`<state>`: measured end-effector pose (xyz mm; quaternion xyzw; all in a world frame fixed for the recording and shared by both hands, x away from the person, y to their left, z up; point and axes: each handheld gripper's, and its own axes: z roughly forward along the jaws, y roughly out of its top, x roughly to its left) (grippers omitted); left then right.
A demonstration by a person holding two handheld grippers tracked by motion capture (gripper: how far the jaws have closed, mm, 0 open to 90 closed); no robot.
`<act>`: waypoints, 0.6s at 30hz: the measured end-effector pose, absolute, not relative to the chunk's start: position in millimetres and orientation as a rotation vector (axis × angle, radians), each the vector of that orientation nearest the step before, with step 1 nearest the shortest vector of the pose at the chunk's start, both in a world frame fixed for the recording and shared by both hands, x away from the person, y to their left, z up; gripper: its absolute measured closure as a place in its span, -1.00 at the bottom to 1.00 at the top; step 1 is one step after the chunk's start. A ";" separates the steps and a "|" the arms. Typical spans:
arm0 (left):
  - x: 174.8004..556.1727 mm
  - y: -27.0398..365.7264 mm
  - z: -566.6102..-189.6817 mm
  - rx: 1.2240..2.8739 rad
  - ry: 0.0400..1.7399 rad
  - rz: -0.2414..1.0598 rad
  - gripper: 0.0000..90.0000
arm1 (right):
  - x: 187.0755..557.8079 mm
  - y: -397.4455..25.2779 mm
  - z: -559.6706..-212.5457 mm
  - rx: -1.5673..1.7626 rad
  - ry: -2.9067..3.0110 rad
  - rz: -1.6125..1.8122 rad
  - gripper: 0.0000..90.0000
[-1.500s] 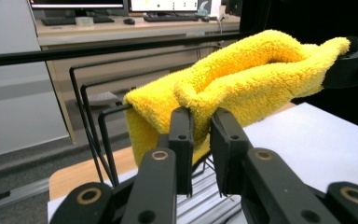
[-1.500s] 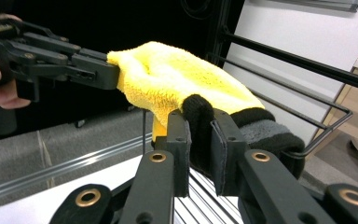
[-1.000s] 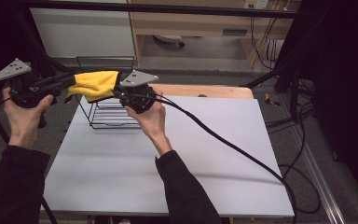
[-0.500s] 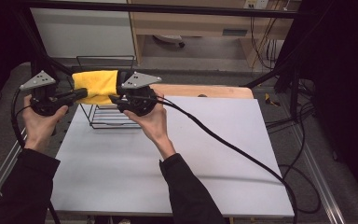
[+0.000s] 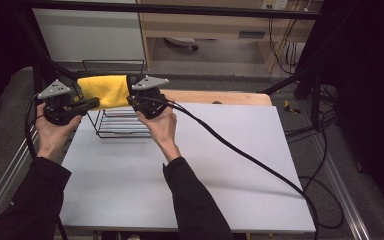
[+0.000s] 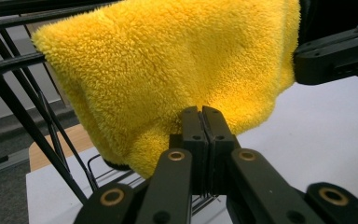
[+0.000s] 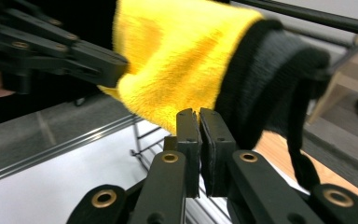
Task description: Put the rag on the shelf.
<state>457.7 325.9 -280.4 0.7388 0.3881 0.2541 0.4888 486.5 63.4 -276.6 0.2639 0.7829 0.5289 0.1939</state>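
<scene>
already the yellow fleece mitt [image 6: 168,70] hangs over the wire rack [image 5: 112,127]; both grippers, left [image 6: 204,122] and right [image 7: 196,125], are pressed together empty, seemingly finished.

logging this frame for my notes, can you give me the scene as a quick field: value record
cloth: yellow fluffy cloth with a black cuff at one end, draped over the top of the rack
rack: black wire rack at the table's far left
table: white tabletop
left tongs: jaws shut, at the cloth's lower edge
right tongs: jaws nearly together, at the cloth's lower edge
</scene>
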 end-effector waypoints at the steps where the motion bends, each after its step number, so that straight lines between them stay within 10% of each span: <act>1: 459.0 325.7 -281.8 1.794 0.944 0.620 0.97 | 489.1 63.5 -279.4 0.755 2.197 1.488 0.96; 11: 459.2 327.4 -282.5 1.776 0.949 0.606 0.88 | 490.5 59.8 -283.9 0.743 2.199 1.506 0.82; 18: 442.7 328.7 -282.2 1.804 0.951 0.596 0.39 | 475.7 42.3 -274.6 0.727 2.222 1.548 0.46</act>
